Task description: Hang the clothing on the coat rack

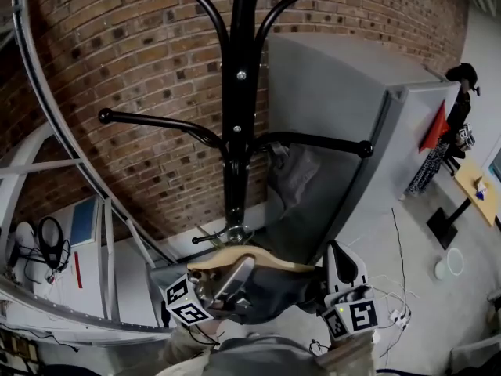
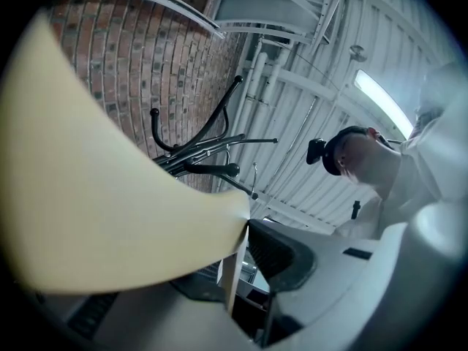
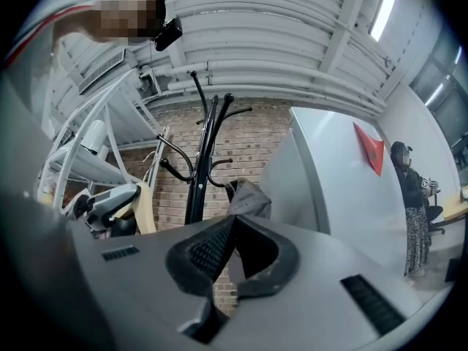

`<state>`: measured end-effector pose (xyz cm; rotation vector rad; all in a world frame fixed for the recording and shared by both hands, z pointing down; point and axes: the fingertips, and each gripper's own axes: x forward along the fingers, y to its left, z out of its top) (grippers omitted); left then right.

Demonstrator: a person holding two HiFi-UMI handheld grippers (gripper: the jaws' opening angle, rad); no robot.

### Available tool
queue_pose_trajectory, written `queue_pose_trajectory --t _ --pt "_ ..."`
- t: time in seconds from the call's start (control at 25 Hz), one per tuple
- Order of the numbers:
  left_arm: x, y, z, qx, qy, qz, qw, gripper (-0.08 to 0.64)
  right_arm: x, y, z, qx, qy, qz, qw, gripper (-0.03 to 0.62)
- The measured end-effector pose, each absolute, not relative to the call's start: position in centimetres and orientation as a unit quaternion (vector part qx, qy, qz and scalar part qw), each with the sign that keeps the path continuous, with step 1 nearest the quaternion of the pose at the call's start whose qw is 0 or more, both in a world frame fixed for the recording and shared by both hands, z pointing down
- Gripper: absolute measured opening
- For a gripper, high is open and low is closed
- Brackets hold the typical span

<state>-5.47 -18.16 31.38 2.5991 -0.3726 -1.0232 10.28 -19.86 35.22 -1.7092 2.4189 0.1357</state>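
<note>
A black coat rack [image 1: 237, 116] stands against the brick wall, its arms curving left and right. My left gripper [image 1: 235, 276] is shut on a pale wooden hanger [image 1: 258, 260] low in the head view. The hanger's metal hook [image 1: 233, 232] sits close to the rack's pole. Dark grey clothing [image 1: 270, 296] lies under the hanger. More grey cloth [image 1: 296, 175] hangs below the rack's right arm. In the left gripper view the hanger [image 2: 95, 196] fills the left side. My right gripper [image 1: 344, 257] is beside the clothing with its tips together [image 3: 232, 221]; the grey cloth [image 3: 247, 198] shows beyond them.
A tall grey cabinet [image 1: 344, 100] stands right of the rack. White curved metal framing [image 1: 47, 116] runs along the left. A person [image 1: 458, 108] stands far right near a yellow table [image 1: 477, 186]. Cables [image 1: 395, 304] lie on the floor.
</note>
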Motion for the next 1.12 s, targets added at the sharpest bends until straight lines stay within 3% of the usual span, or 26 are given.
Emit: queue_pose_trajectory --t 1.12 --pt "-6.0 -25.5 31.8 0.893 -0.181 -0.376 0.17 0.1 10.7 -24.5 36.2 -0.556 0.826 0.033 0.081 0.023"
